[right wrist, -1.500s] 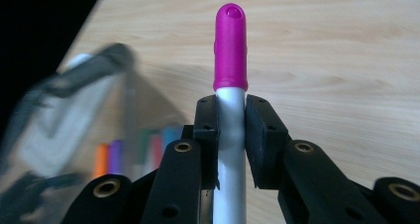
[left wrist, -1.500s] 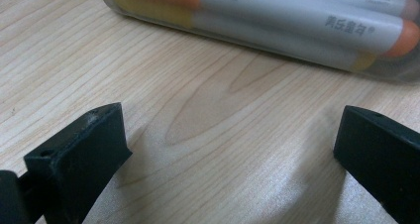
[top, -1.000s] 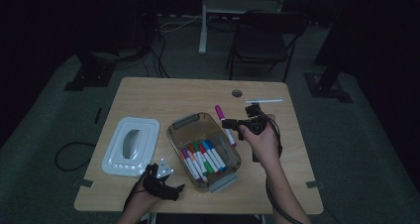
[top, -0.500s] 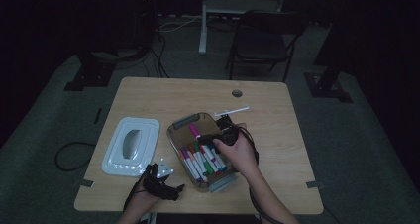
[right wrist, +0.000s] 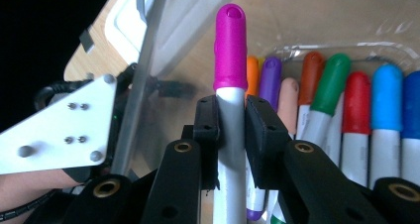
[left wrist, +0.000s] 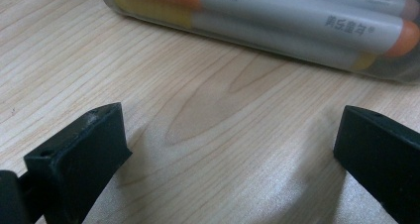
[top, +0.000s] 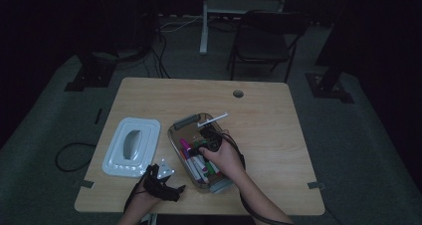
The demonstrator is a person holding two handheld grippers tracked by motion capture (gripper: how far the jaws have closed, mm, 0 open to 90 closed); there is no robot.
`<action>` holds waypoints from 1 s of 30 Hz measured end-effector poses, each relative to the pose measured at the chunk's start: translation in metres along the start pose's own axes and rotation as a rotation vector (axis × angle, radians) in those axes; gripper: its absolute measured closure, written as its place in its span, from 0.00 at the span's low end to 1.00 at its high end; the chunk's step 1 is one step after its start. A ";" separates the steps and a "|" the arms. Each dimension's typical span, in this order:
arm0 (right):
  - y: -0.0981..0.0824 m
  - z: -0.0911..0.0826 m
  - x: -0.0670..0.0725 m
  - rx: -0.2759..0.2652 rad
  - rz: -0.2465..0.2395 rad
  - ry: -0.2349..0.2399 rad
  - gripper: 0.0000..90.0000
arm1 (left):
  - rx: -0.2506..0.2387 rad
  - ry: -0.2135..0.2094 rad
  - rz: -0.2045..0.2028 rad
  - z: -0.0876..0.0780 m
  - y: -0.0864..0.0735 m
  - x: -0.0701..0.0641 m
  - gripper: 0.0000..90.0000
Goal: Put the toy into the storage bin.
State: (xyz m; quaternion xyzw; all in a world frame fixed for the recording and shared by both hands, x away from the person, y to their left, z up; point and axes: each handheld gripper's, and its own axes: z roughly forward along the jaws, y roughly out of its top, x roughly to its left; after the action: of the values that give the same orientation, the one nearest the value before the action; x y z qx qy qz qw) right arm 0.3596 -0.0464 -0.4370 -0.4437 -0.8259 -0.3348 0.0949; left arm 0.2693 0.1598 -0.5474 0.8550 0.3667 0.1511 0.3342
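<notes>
**Magenta marker on its way into the box**

The right gripper (right wrist: 231, 130) has its fingers (right wrist: 206, 135) clamped on the grey barrel of a magenta-capped marker (right wrist: 230, 50), held over the clear plastic box (top: 185, 123) near the middle of the wooden worktop (top: 278, 130), apparently to lay it in with the rest. The row below it shows seven caps: orange, purple, peach, red-brown, green, red, blue. A second blue one is cut by the frame edge.

The left gripper (top: 161, 184) rests on the worktop by the box's near corner, fingers (left wrist: 79, 152) apart and empty, waiting. The one white lid (top: 130, 145) lies left of the box, off so the box stays open. A single white pen (top: 213, 120) lies across the box's far rim.
</notes>
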 end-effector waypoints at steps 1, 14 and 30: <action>0.000 0.003 0.000 0.011 -0.002 -0.003 0.85 | 0.000 0.000 0.000 0.000 0.000 0.000 0.01; 0.010 0.027 0.007 0.121 -0.019 -0.022 0.85 | 0.000 0.000 0.000 0.000 0.000 0.000 0.01; 0.009 0.047 0.003 0.205 -0.037 -0.051 0.77 | -0.001 0.000 0.000 0.000 0.000 0.000 0.01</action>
State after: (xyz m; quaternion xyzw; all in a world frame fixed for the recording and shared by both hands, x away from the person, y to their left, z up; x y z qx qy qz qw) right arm 0.3720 -0.0112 -0.4670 -0.4245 -0.8660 -0.2388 0.1128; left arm 0.2692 0.1598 -0.5475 0.8548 0.3666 0.1513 0.3348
